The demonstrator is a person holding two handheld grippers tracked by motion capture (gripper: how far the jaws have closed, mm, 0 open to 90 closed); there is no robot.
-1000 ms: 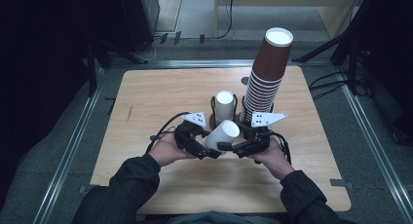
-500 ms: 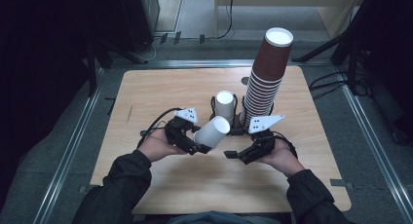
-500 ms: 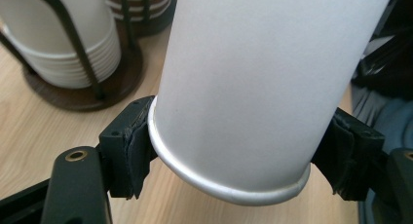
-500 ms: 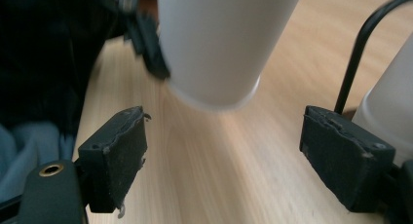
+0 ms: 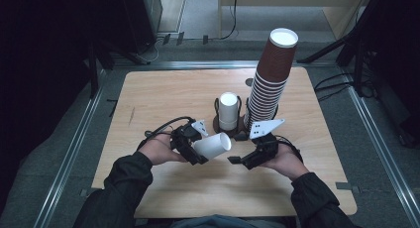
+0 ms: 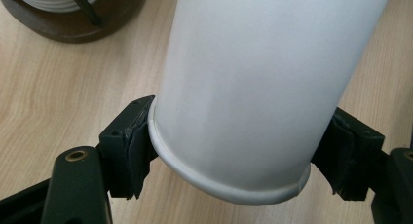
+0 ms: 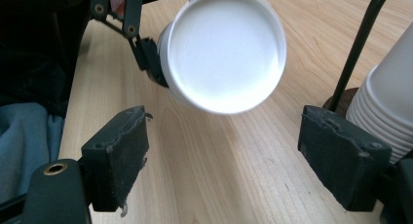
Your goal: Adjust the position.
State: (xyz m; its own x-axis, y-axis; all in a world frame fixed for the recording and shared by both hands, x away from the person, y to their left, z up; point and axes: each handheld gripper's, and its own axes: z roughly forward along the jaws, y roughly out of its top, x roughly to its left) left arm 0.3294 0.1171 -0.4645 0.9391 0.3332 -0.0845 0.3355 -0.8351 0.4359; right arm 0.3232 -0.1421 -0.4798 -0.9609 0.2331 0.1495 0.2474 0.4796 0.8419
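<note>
white cup (image 6: 253, 87) between left hand-held gripper (image 5: 190, 144) jaws

The high view is dim and grainy: the floor and the corners around the table (image 5: 163, 94) sink into near black, and only the wooden top is moderately lit, from above. The white cup (image 5: 213, 146) and the top of the brown cup stack (image 5: 283, 38) are its brightest spots, a little washed out. Soft, short shadows lie beneath the hands. Fine detail is smeared and edges look soft.

The left gripper view is bright and even; the cup wall (image 6: 263, 83) is nearly blown out, with a gentle grey gradient toward its left side.

In the right gripper view the cup's bottom (image 7: 225, 44) glares white, casting a faint shadow on the wood, and the upper left corner is dark.
</note>
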